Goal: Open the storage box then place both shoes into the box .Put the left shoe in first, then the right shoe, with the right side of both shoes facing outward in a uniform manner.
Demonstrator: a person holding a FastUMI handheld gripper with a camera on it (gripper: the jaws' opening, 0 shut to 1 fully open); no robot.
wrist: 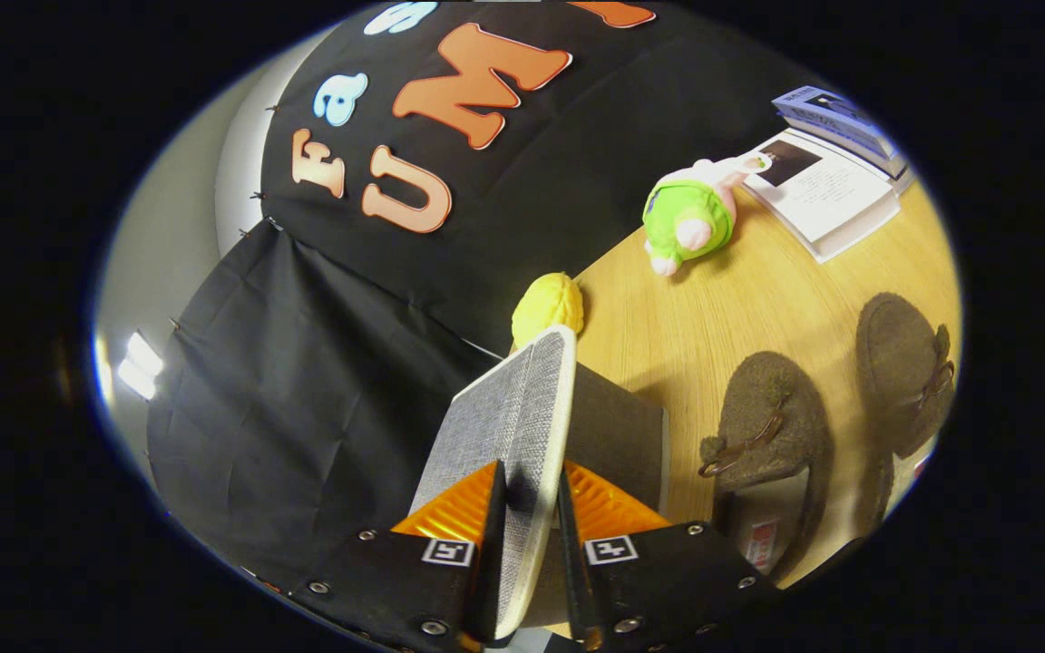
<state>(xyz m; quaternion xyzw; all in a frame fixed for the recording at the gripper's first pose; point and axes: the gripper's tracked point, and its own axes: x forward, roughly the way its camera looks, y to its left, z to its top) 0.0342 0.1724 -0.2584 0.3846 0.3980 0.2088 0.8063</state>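
Your gripper (527, 508) is clamped on the storage box lid (509, 426) right now, at the bottom middle of the frame. Both fingers are pinching the lid's thin edge from either side, and the lid stands up between them, grey fabric face showing on the left and a pale rim running along its right edge.

You can see the storage box (618, 435) itself just right of the lid, a dark wall and a bit of its top edge peeking out behind the fingers. It looks open, with the lid lifted up off it, though you can't see inside from here.

Both shoes (767, 422) are over in the lower right, sitting on the wooden table (668, 317). They're brown fuzzy slippers, side by side with a gap between them, the nearer one just beside the box and the second shoe (903, 372) further right.

Beyond the lid's tip there's a yellow toy (548, 307) at the table's edge. Further up, a green and pink plush (690, 216) lies on the table, and a stack of books (826, 186) sits in the upper right.
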